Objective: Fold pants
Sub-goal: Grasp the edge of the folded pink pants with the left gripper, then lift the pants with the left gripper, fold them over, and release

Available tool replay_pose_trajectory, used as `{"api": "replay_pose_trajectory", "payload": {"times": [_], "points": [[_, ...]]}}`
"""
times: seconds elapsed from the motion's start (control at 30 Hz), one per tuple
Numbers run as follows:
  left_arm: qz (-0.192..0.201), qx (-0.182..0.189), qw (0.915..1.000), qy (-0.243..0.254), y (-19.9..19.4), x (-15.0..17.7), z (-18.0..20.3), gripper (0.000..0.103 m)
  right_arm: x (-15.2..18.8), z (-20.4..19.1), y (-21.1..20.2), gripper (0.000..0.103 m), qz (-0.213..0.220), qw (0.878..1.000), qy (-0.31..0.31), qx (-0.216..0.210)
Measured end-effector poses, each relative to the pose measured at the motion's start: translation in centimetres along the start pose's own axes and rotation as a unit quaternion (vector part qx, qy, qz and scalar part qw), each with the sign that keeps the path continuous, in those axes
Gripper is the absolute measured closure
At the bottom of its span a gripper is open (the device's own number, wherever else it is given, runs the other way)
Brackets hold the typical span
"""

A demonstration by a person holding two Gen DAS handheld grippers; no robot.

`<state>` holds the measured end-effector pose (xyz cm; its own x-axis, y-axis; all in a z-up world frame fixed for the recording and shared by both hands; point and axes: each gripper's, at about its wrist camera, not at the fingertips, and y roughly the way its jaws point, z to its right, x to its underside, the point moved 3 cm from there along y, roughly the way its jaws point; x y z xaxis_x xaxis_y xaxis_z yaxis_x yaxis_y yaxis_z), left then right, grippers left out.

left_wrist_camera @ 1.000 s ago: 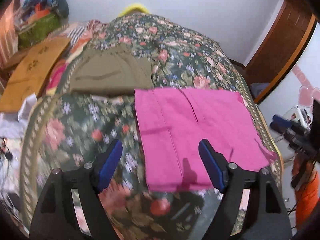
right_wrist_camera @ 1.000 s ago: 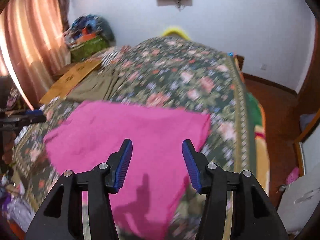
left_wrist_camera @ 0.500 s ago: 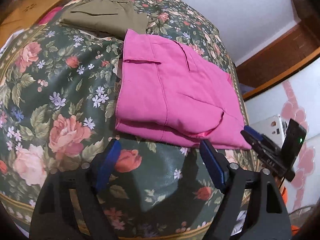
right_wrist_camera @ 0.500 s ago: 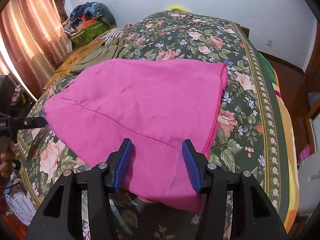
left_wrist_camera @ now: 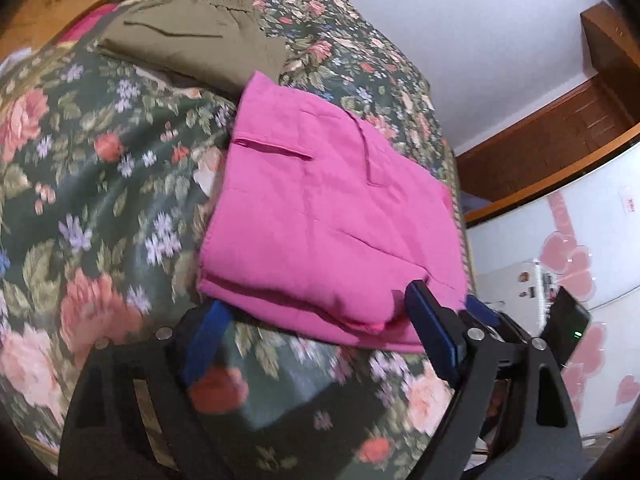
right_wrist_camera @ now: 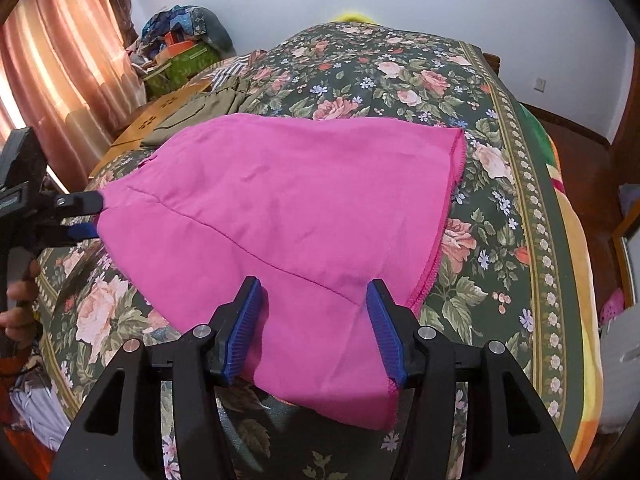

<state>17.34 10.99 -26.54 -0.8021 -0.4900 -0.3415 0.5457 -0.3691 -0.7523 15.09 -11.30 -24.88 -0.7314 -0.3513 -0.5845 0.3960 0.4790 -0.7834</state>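
Both grippers line up on the near edge of the pink pants for the next fold

Left wrist view: the left gripper (left_wrist_camera: 316, 336) has its jaws spread wide, nothing between them, just short of the near edge of the pink pants (left_wrist_camera: 320, 208), which lie in layers on the floral bedspread (left_wrist_camera: 100, 184) with folded olive pants (left_wrist_camera: 192, 44) beyond them. To grip well, I judge it should slide forward until every layer of that edge sits between the pads, then close. Right wrist view: the right gripper (right_wrist_camera: 316, 328) is also spread, straddling the pants' near end (right_wrist_camera: 296, 208) without pinching it; cloth passes between the blue fingers (right_wrist_camera: 244, 324). The left gripper (right_wrist_camera: 80, 216) appears at the pants' far-left corner; whether it touches is unclear. Both should close on all layers together and lift evenly, or the fold will skew.
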Motion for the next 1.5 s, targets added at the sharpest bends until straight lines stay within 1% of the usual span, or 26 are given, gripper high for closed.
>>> {"api": "replay_pose_trajectory", "payload": {"times": [0.07, 0.13, 0.2, 0.23, 0.27, 0.3, 0.37, 0.43, 0.47, 0.53, 0.63, 0.7, 0.73, 0.83, 0.93, 1.0, 1.1, 1.13, 1.2, 1.27, 1.33, 1.5], "points": [[0.004, -0.012, 0.9999, 0.001, 0.5, -0.5, -0.1, 0.017, 0.0, 0.2, 0.0, 0.052, -0.001, 1.000, 0.002, 0.000], [0.011, -0.018, 0.9998, -0.004, 0.8, -1.1, -0.3, 0.022, 0.0, 0.5, 0.1, 0.050, -0.002, 1.000, 0.006, -0.004], [0.013, -0.025, 0.9996, -0.007, 1.2, -1.6, -0.6, 0.037, 0.0, 0.4, 0.1, 0.050, -0.002, 1.000, 0.008, -0.005], [0.013, -0.027, 0.9995, -0.007, 1.3, -1.7, -0.6, 0.039, 0.1, 0.5, 0.1, 0.050, -0.002, 1.000, 0.010, -0.006], [0.014, -0.026, 0.9995, -0.005, 1.4, -1.9, -0.6, 0.044, 0.1, 0.5, 0.1, 0.050, -0.002, 1.000, 0.011, -0.006], [0.016, -0.027, 0.9995, -0.001, 1.4, -1.9, -0.5, 0.052, 0.1, 0.5, 0.1, 0.050, -0.003, 1.000, 0.012, -0.006], [0.021, -0.038, 0.9989, 0.016, 1.4, -1.9, -0.1, 0.063, 0.0, 0.5, 0.1, 0.050, -0.004, 1.000, 0.011, -0.006], [0.033, -0.048, 0.9980, 0.024, 1.0, -1.9, 0.2, 0.066, -0.1, 0.5, 0.1, 0.050, -0.007, 1.000, 0.010, -0.006], [0.040, -0.051, 0.9975, 0.030, 0.8, -1.9, 0.5, 0.070, -0.1, 0.4, 0.0, 0.050, -0.008, 1.000, 0.009, -0.005], [0.052, -0.057, 0.9960, 0.045, 0.2, -1.9, 1.0, 0.073, -0.2, 0.3, 0.0, 0.050, -0.012, 1.000, 0.007, -0.001], [0.073, -0.079, 0.9907, 0.084, -1.2, -1.4, 2.2, 0.078, -0.5, 0.2, -0.1, 0.049, -0.020, 1.000, 0.004, 0.008], [0.087, -0.103, 0.9844, 0.113, -2.3, -1.0, 2.9, 0.079, -0.9, -0.1, -0.3, 0.049, -0.026, 1.000, 0.003, 0.010], [0.098, -0.115, 0.9797, 0.132, -3.1, -0.6, 3.3, 0.079, -1.2, -0.4, -0.6, 0.049, -0.026, 1.000, 0.001, 0.009], [0.111, -0.129, 0.9729, 0.156, -4.6, 0.0, 3.9, 0.080, -2.5, -1.5, -1.6, 0.049, -0.007, 1.000, -0.012, 0.006], [0.123, -0.141, 0.9678, 0.168, -6.3, 0.7, 4.1, 0.080, -4.2, -3.2, -1.9, 0.048, 0.013, 1.000, -0.020, -0.013], [0.134, -0.149, 0.9634, 0.178, -7.2, 1.2, 4.2, 0.080, -5.1, -4.7, -1.6, 0.047, 0.018, 0.999, -0.030, -0.028], [0.150, -0.163, 0.9550, 0.197, -8.5, 2.1, 4.6, 0.080, -5.9, -7.2, -0.5, 0.047, 0.013, 0.997, -0.056, -0.045], [0.154, -0.167, 0.9523, 0.204, -8.9, 2.3, 4.8, 0.080, -6.0, -8.2, 0.1, 0.047, 0.005, 0.996, -0.066, -0.053], [0.159, -0.167, 0.9500, 0.211, -9.4, 2.6, 5.0, 0.080, -5.8, -10.1, 1.4, 0.047, -0.016, 0.994, -0.082, -0.071], [0.161, -0.164, 0.9494, 0.215, -9.7, 2.6, 5.5, 0.080, -5.1, -11.9, 2.9, 0.047, -0.040, 0.990, -0.103, -0.083], [0.163, -0.158, 0.9487, 0.221, -9.9, 2.6, 6.0, 0.080, -4.3, -12.8, 3.6, 0.047, -0.056, 0.988, -0.116, -0.089], [0.170, -0.144, 0.9436, 0.245, -9.9, 2.8, 8.4, 0.080, -3.7, -13.5, 3.9, 0.046, -0.059, 0.986, -0.124, -0.094]]}}
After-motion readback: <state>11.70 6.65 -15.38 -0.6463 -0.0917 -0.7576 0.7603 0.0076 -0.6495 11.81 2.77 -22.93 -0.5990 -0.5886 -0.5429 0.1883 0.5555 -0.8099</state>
